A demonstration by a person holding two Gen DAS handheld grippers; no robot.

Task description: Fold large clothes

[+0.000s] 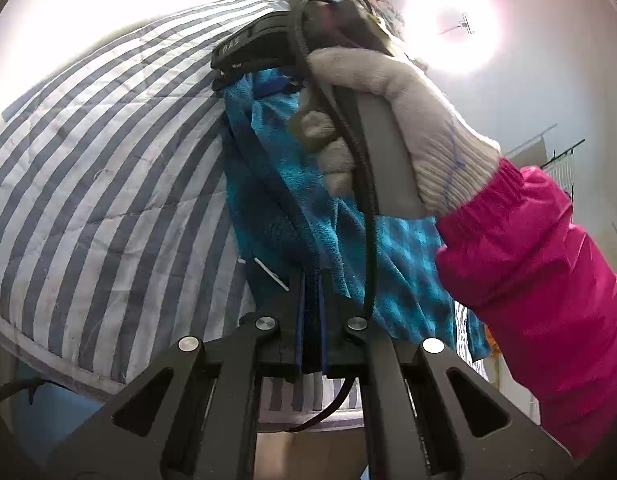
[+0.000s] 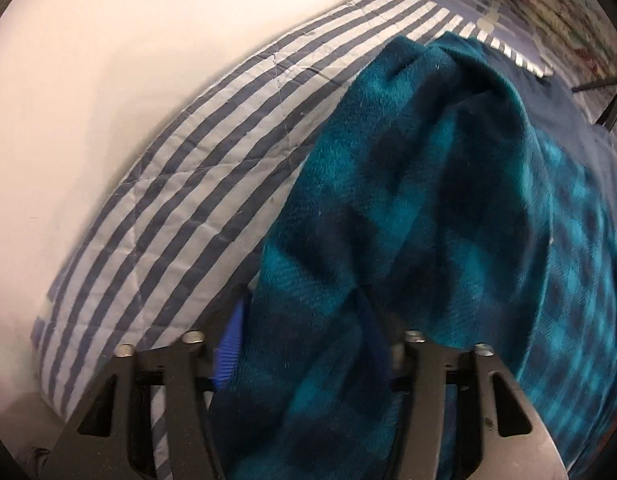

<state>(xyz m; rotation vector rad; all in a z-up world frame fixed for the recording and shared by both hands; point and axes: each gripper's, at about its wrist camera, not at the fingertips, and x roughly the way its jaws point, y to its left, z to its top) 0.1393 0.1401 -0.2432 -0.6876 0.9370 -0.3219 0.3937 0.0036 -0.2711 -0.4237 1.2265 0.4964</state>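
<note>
While the left gripper (image 1: 311,304) sits clamped tight on a bunched edge of the teal plaid fleece garment (image 1: 268,184), the cloth runs taut from it up to the right gripper (image 1: 244,60), held by a gloved hand (image 1: 392,128) with a pink sleeve (image 1: 540,280). Right wrist view: right gripper (image 2: 304,360) jaws partly apart, fleece (image 2: 408,220) draped between them; can't tell if pads press it. Garment lies over the striped quilt (image 2: 188,200) on the bed, wall to the left.
</note>
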